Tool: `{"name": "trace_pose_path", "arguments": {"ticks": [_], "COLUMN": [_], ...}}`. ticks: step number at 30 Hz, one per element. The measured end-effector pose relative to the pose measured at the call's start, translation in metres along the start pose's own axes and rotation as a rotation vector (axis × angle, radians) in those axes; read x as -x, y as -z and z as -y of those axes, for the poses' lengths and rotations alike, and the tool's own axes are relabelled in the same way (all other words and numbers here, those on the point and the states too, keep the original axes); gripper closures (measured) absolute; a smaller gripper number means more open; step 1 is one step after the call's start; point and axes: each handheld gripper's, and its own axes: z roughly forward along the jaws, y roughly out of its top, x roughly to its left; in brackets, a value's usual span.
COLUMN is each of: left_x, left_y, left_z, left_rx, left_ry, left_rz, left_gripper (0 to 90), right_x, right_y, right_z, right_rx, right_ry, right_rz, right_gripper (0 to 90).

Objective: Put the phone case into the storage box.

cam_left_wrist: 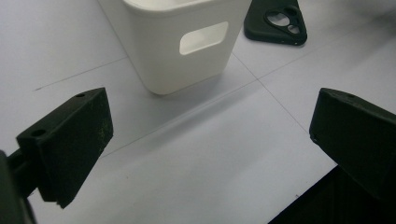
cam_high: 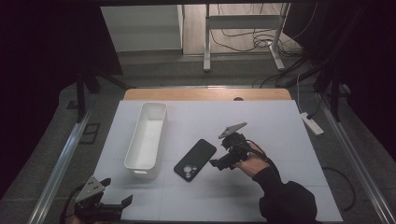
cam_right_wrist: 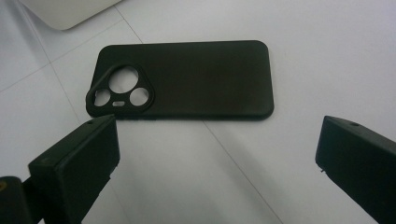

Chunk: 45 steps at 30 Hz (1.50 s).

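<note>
A black phone case (cam_high: 195, 159) lies camera-cutout side up on the white table sheet (cam_high: 261, 126), just right of a long white bin (cam_high: 147, 140). My right gripper (cam_high: 222, 156) hovers close to the case's right side, open, jaws pointing at it. In the right gripper view the phone case (cam_right_wrist: 196, 79) lies just beyond the open right gripper (cam_right_wrist: 217, 154), with nothing between the jaws. My left gripper (cam_high: 116, 191) stands open near the table's front left corner. In the left gripper view the left gripper (cam_left_wrist: 212, 135) faces the bin's (cam_left_wrist: 177, 42) short end, with the phone case (cam_left_wrist: 276, 21) behind.
The bin's corner (cam_right_wrist: 65, 9) shows at the upper left of the right gripper view. A wooden table edge (cam_high: 205, 94) runs along the back. A power strip (cam_high: 312, 123) and cables lie on the floor to the right. Metal desk legs (cam_high: 206, 42) stand beyond.
</note>
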Motion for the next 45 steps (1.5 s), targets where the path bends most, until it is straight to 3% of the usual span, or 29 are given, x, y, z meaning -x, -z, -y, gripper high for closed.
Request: {"name": "trace_pose_path", "arguments": {"ticks": [21, 35, 41, 42, 44, 45], "left_x": [0.0, 0.0, 0.0, 0.0, 0.0, 0.0], "left_y": [0.0, 0.0, 0.001, 0.001, 0.001, 0.001], "left_z": [0.0, 0.0, 0.0, 0.0, 0.0, 0.0], "left_rx": [0.002, 0.003, 0.004, 0.005, 0.005, 0.005], "left_ry": [0.001, -0.002, -0.001, -0.001, -0.001, -0.001], "left_rz": [0.002, 0.001, 0.003, 0.004, 0.004, 0.004], "left_gripper": [0.4, 0.4, 0.4, 0.4, 0.4, 0.4], "right_x": [-0.009, -0.016, -0.018, -0.018, -0.018, -0.018], "right_y": [-0.03, -0.048, -0.054, -0.055, -0.055, -0.055], "right_z": [-0.029, -0.047, -0.052, -0.052, -0.053, -0.053], "right_rx": [-0.069, -0.082, -0.105, -0.11, -0.112, -0.112], "right_ry": [0.024, 0.041, 0.051, 0.05, 0.059, 0.059], "right_rz": [0.013, -0.016, 0.009, 0.02, 0.021, 0.021], "right_gripper": [0.0, 0.0, 12.3, 22.2, 31.0, 31.0]}}
